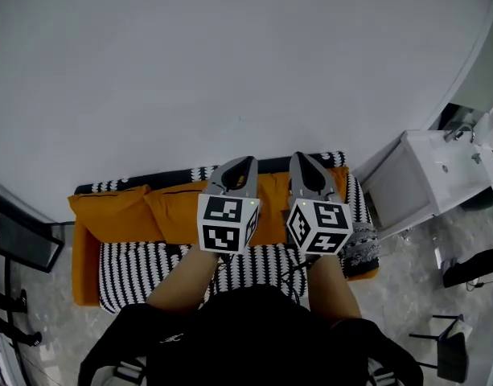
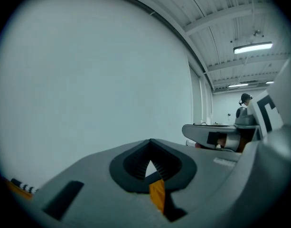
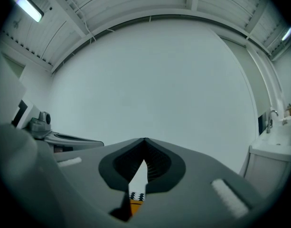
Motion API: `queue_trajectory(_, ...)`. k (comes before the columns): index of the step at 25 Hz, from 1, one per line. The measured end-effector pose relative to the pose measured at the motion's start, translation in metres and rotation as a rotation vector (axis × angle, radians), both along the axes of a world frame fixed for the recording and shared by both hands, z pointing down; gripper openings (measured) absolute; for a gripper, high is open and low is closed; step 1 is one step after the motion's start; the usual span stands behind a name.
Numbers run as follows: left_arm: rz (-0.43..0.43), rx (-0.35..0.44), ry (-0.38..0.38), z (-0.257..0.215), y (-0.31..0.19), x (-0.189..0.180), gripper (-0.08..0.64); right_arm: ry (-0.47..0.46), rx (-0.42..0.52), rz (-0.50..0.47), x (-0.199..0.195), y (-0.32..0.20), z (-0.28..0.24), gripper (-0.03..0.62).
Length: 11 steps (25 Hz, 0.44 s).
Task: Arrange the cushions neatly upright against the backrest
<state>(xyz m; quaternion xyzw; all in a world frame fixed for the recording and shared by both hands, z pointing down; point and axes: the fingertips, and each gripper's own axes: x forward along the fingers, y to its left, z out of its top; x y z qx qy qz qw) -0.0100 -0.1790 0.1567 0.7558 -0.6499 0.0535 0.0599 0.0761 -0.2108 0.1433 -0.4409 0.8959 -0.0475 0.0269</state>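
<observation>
The sofa (image 1: 89,276) has a black-and-white striped seat and stands against a white wall. Orange cushions (image 1: 117,209) lean upright in a row along its backrest (image 1: 170,177); another orange one (image 1: 272,193) shows between my grippers. A striped cushion (image 1: 356,203) and a grey patterned one (image 1: 363,252) sit at the right end. My left gripper (image 1: 248,161) and right gripper (image 1: 298,158) are held side by side above the sofa, both shut and empty. In the left gripper view the shut left gripper (image 2: 151,140) faces the wall; in the right gripper view the right gripper (image 3: 145,139) does too.
A white sink cabinet (image 1: 439,171) stands right of the sofa, and its basin (image 3: 273,148) shows in the right gripper view. A black frame (image 1: 21,240) stands at the left. A dark stool (image 1: 451,348) is at the lower right. A person (image 2: 244,109) stands far off.
</observation>
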Motion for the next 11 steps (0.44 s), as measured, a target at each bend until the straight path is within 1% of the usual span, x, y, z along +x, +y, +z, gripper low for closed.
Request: queue_trajectory(11,0.023,-0.018,0.013,0.014,-0.002,-0.041,0.009,0.036,-0.017,0.010,-0.042,0.001,0.015,0.005)
